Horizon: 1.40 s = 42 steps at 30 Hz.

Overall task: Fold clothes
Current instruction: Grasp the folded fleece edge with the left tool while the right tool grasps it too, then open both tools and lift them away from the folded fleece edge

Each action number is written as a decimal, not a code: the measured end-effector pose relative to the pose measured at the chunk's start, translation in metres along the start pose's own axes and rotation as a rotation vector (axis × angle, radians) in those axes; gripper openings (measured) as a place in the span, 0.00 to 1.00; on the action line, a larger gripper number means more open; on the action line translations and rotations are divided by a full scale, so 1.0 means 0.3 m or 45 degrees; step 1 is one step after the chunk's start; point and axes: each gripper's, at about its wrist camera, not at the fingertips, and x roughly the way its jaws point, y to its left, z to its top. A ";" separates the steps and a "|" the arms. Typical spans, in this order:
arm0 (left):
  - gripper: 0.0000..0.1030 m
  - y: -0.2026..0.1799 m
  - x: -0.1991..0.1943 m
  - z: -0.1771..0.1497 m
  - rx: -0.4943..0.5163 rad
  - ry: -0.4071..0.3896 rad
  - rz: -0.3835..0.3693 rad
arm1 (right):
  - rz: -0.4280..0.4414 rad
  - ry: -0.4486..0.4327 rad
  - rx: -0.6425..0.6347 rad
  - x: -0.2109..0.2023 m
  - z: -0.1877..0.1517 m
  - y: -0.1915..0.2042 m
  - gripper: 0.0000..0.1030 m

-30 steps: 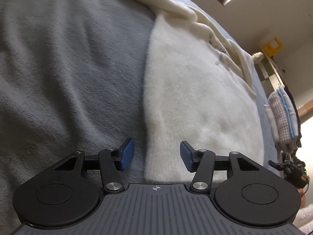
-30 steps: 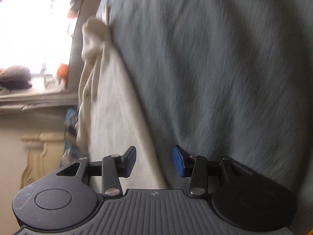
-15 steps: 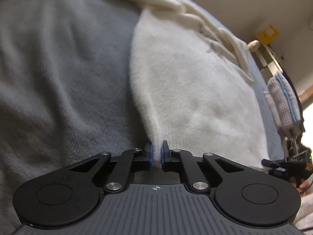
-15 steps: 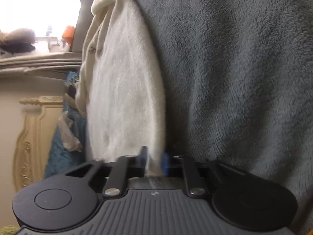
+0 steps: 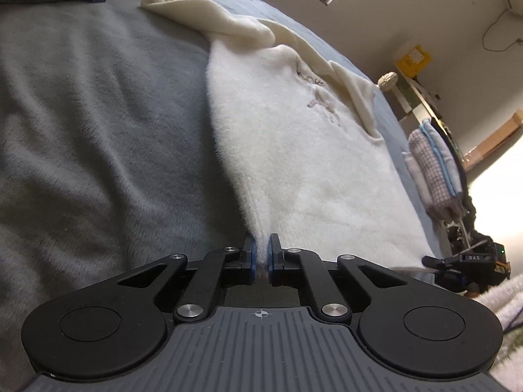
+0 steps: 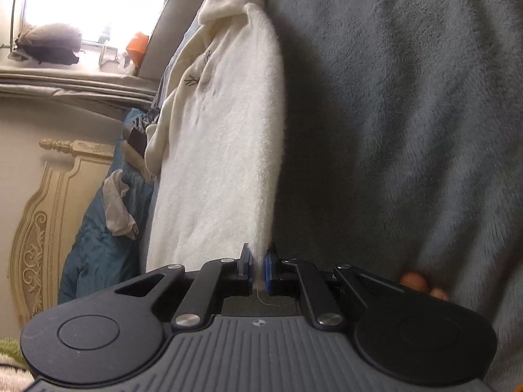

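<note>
White sweater (image 5: 294,137) on grey blanket (image 5: 98,114), left hand-held gripper (image 5: 260,258) and right hand-held gripper (image 6: 258,269) each clamped on its hem, sleeves at 12 o'clock

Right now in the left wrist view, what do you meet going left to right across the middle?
Grey blanket → white sweater → stack of folded cloths.

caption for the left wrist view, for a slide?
Left claw shut on the edge of a cream fleece garment spread over a grey blanket.
</note>
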 end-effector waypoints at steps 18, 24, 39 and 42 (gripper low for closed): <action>0.00 0.134 -0.010 -0.039 -0.096 0.099 0.144 | -0.155 0.083 0.038 -0.025 -0.025 -0.040 0.13; 0.10 0.112 0.000 0.008 -0.086 0.071 0.105 | -0.248 -0.077 -0.058 -0.156 -0.004 -0.004 0.28; 0.40 0.036 0.156 0.147 -0.040 0.036 0.239 | -0.319 -0.117 -0.475 0.018 0.121 0.244 0.30; 0.40 -0.008 0.135 0.174 0.070 -0.066 0.301 | -0.340 -0.133 -0.615 0.073 0.138 0.315 0.30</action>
